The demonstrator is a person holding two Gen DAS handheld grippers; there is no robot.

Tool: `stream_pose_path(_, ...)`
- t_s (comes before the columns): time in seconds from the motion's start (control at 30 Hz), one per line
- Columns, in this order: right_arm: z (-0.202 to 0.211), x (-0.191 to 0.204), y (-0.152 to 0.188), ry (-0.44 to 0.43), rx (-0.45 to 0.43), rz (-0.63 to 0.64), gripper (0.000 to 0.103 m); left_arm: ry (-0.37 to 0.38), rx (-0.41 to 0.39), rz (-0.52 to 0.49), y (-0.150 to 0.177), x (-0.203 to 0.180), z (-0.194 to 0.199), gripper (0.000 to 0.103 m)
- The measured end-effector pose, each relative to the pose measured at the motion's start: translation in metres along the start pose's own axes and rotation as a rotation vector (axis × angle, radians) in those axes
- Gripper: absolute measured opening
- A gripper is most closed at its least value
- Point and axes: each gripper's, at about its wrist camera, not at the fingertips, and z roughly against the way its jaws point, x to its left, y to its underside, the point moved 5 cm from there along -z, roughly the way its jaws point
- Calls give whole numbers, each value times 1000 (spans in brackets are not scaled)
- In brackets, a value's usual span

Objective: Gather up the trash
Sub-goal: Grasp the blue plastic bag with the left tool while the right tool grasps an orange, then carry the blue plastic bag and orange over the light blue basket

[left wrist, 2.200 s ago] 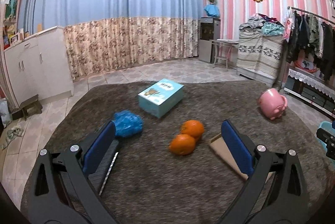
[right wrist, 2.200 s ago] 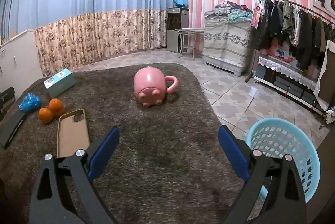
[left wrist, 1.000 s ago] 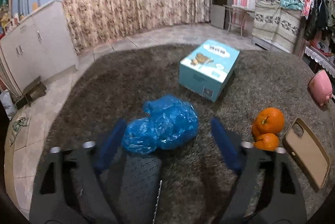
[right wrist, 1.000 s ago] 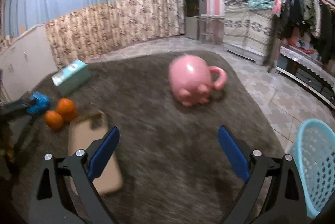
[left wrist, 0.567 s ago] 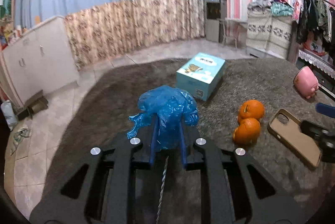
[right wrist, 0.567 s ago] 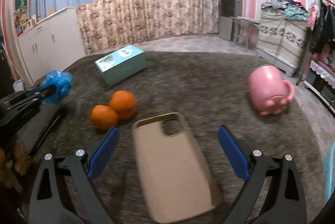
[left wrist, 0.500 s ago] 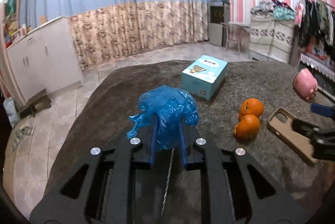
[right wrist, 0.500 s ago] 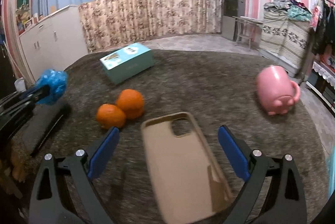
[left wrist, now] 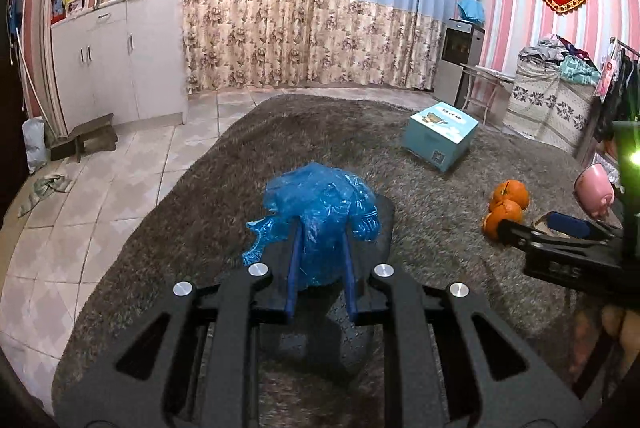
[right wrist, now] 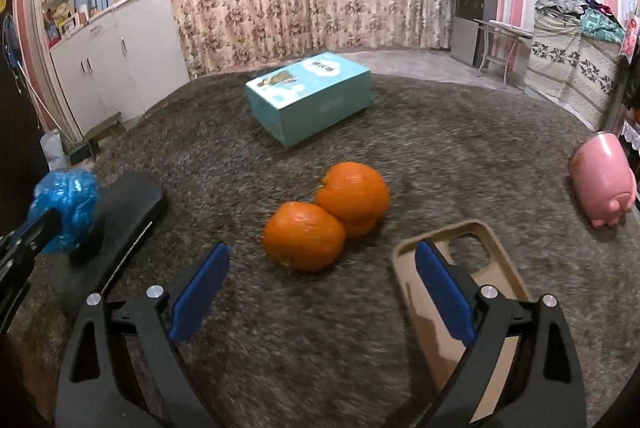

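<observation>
**Blue bag in the left tongs, right tongs closing over the oranges**

While the left tongs [left wrist: 320,280] squeeze the crumpled blue plastic bag [left wrist: 320,216] between nearly closed blue pads, the bag bulges out above them, held clear of the grey carpeted desk [left wrist: 200,220]. Beneath it lies a flat black object [right wrist: 124,208] (what it is cannot be told). The right tongs [right wrist: 320,292] stand wide, their jaws closing with nothing between the pads; the left pad is over bare carpet and the right pad over a tan phone case [right wrist: 492,268]. Just ahead of them two oranges [right wrist: 328,216] sit touching each other. Farther back rests a teal box [right wrist: 308,96], and off to the right lies a pink pig-shaped mug [right wrist: 604,176] on its side. Beyond the desk come the tiled floor [left wrist: 120,180], white cabinets [left wrist: 116,56] and floral curtain [left wrist: 312,36].
</observation>
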Motion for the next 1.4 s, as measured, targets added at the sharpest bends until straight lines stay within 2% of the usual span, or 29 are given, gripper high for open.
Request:
stream_pose_path(0.07, -10, 2, 0, -6, 33, -1, 70, 0, 16, 3, 1, 0, -5, 17)
stream_pose_path(0.1, -15, 3, 2, -27, 60, -2, 51, -1, 16, 3, 2, 1, -5, 17)
stream_pose_path(0.13, -16, 2, 4, -44, 68, -2, 42, -1, 14, 0, 1, 1, -5, 17)
stream_pose_path(0.17, -15, 3, 4, -48, 63, -4, 42, -2, 16, -5, 0, 0, -7, 17)
stream_pose_path(0.23, -6, 1, 4, -78, 43, -20, 34, -4, 21, -16, 1, -2, -7, 17)
stream_pose_path(0.33, 20, -11, 5, -99, 5, -34, 32, -1, 18, -38, -4, -6, -5, 17)
stream_pose_path(0.57, 92, -72, 16, -43, -72, -74, 32, 55, -10, -74, -20, -43, 12, 17)
stream_pose_path(0.83, 183, -161, 48, 114, -158, -166, 32, 221, -51, -169, -24, -130, 43, 17)
stream_pose_path(1.03, 238, -229, 82, 253, -222, -281, 32, 308, -65, -245, -14, -193, 59, 17)
stream_pose_path(1.13, 259, -262, 95, 325, -238, -316, 32, 354, -61, -264, -9, -220, 67, 17)
stream_pose_path(1.4, 283, -332, 123, 415, -254, -432, 32, 437, -68, -346, 3, -292, 87, 17)
